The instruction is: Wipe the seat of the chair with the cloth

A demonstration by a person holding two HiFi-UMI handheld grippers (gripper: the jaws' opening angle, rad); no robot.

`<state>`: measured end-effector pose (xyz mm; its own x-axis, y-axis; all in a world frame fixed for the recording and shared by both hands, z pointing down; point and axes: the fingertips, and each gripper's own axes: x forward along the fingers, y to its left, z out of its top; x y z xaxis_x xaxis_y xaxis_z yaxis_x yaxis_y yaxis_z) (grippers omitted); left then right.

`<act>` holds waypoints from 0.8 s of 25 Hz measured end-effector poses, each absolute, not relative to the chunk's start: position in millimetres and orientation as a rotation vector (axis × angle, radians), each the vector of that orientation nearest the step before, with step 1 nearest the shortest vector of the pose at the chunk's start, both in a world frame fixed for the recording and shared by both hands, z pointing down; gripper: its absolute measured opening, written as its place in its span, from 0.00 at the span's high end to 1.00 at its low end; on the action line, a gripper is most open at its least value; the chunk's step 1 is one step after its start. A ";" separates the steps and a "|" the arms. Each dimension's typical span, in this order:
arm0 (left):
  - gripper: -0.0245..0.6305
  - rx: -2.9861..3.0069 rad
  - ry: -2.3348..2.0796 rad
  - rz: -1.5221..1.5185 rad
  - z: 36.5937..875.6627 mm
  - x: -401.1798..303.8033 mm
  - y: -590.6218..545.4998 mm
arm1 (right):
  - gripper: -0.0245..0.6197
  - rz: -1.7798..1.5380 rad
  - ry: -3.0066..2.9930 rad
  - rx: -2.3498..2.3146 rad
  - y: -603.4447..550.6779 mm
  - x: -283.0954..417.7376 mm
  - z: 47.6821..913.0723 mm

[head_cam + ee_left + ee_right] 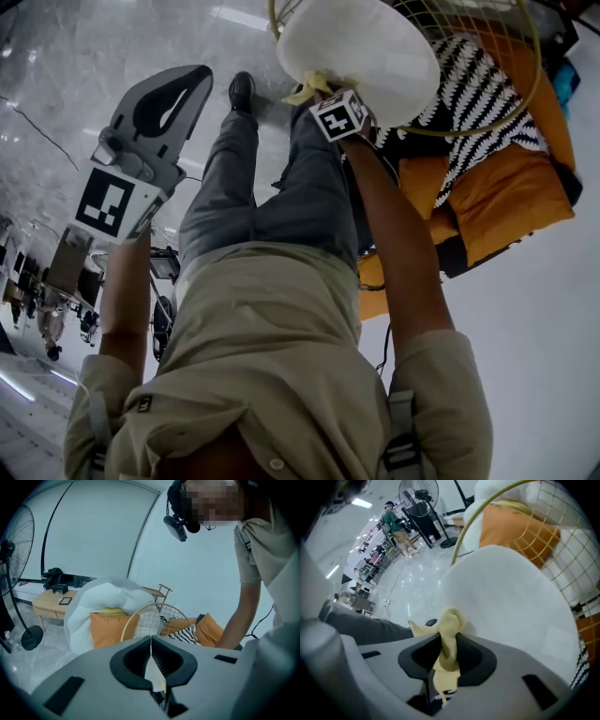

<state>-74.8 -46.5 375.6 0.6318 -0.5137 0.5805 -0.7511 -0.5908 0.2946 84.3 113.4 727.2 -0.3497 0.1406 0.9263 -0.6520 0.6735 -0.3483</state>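
Note:
The chair has a round white seat cushion (361, 47) inside a gold wire frame (487, 75). My right gripper (323, 89) is shut on a pale yellow cloth (449, 632), which bunches between the jaws and rests against the near edge of the white seat (511, 602). The cloth (309, 87) shows in the head view as a small yellow tuft. My left gripper (161, 108) hangs in the air at the left, away from the chair, its jaws shut with nothing between them. From the left gripper view the chair's wire frame (154, 616) is seen ahead.
Orange cushions (511, 192) and a black-and-white striped pillow (483, 89) lie beside the chair. A standing fan (18, 573) and a low wooden table (51, 604) stand at the left. The person's legs and a black shoe (241, 91) are on the glossy floor.

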 end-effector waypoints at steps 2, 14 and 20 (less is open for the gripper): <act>0.93 2.338 -0.977 0.618 373.8 -70.1 -45.9 | 0.80 0.892 -1.719 0.364 149.9 80.8 726.5; 0.93 2.351 -0.969 0.593 371.7 -56.3 -55.7 | 0.80 0.656 -1.717 0.802 -55.3 195.6 728.8; 0.93 2.334 -0.960 0.632 375.3 -60.6 -49.1 | 0.80 0.613 -1.666 1.028 -164.7 259.9 716.4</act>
<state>-60.6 -49.1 375.3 0.6375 -0.4905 0.5942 -0.7399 -0.6049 0.2944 259.9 -164.7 716.4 -0.0949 -0.3301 0.9392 -0.8602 0.5020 0.0895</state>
